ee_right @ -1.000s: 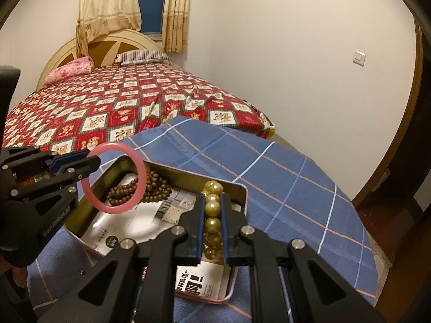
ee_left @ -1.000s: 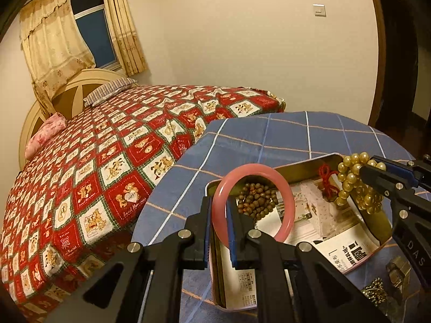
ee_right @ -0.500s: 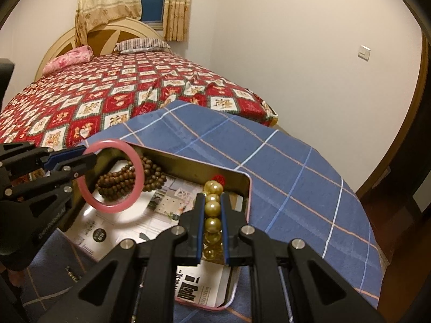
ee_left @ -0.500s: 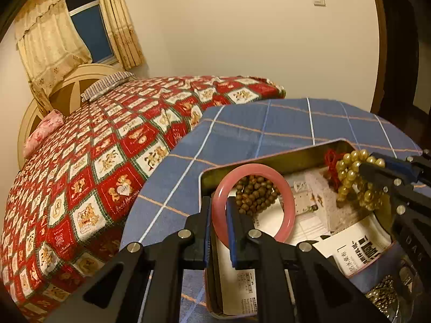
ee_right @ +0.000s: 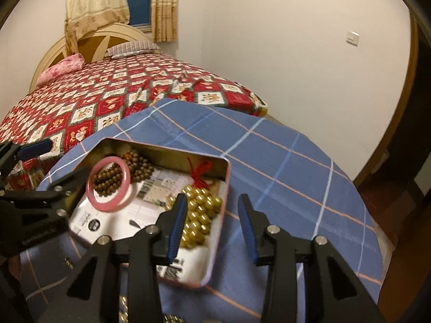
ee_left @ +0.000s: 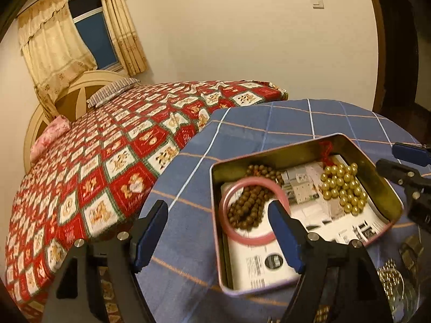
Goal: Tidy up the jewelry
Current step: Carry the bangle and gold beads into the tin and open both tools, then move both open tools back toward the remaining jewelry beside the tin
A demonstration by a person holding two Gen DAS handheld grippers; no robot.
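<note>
An open metal tin (ee_left: 296,154) (ee_right: 161,146) sits on the blue plaid table. Inside it lie a pink bangle (ee_left: 243,238) (ee_right: 93,196), a brown wooden bead string (ee_left: 247,207) (ee_right: 134,161) partly under the bangle, and a gold bead bracelet (ee_left: 342,188) (ee_right: 200,212) with a red tassel (ee_right: 200,171). My left gripper (ee_left: 218,228) is open, just above the tin's left edge, with nothing in it. My right gripper (ee_right: 212,223) is open over the tin's right edge, above the gold beads, with nothing in it.
Printed paper (ee_left: 258,263) lines the tin's floor. More small gold beads and metal pieces (ee_left: 390,280) lie on the table (ee_right: 282,161) near its front edge. A bed with a red patterned quilt (ee_left: 107,161) stands close behind the table.
Both grippers have opened. The pink bangle dropped from the left gripper into the tin, over the brown beads. The gold bracelet dropped from the right gripper into the tin.
</note>
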